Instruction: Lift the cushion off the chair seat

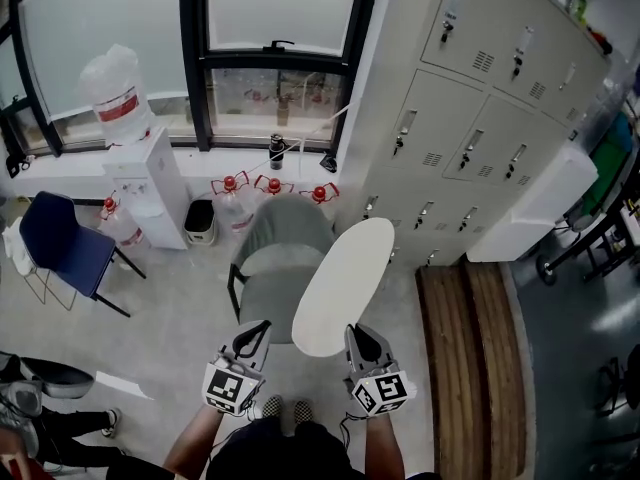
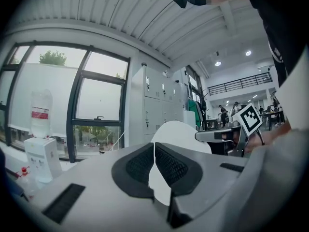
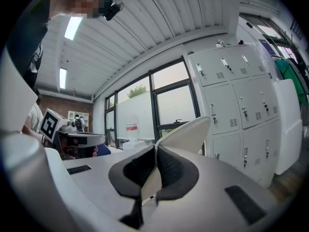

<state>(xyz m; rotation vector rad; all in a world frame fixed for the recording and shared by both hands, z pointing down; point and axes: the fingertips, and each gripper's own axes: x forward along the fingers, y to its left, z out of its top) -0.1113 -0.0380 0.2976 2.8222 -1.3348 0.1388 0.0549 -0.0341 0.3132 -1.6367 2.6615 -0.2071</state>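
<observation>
Cushion (image 1: 345,278) is up in the air, clear of the grey chair (image 1: 280,253) seat, tilted with its far end toward the lockers (image 1: 480,118). It is held only along its near edge.

Left gripper (image 1: 255,333) is clenched on that edge; the left gripper view shows white cushion material pinched between the dark pads (image 2: 140,166). Right gripper (image 1: 360,336) is likewise clamped on the cushion, with a thin sliver of it squeezed between its pads (image 3: 171,166).

Lift looks essentially done; the seat is bare below.

Risks from here:
- Both grips bite only a thin rim (most of the cushion hangs out in front), so its weight levers on the pads and it could slide out, likely on the left first, where the bite looks shallower in the head view.
- If one hand moves faster or twists, the cushion could bend or tear free of the other claw.
- Swinging right or forward could knock the far end into the lockers.
- Dropping low again could catch the chair backrest and drag the chair.
- If dropped, it lands on the chair or near the red-capped water bottles (image 1: 272,184) on the floor.
</observation>
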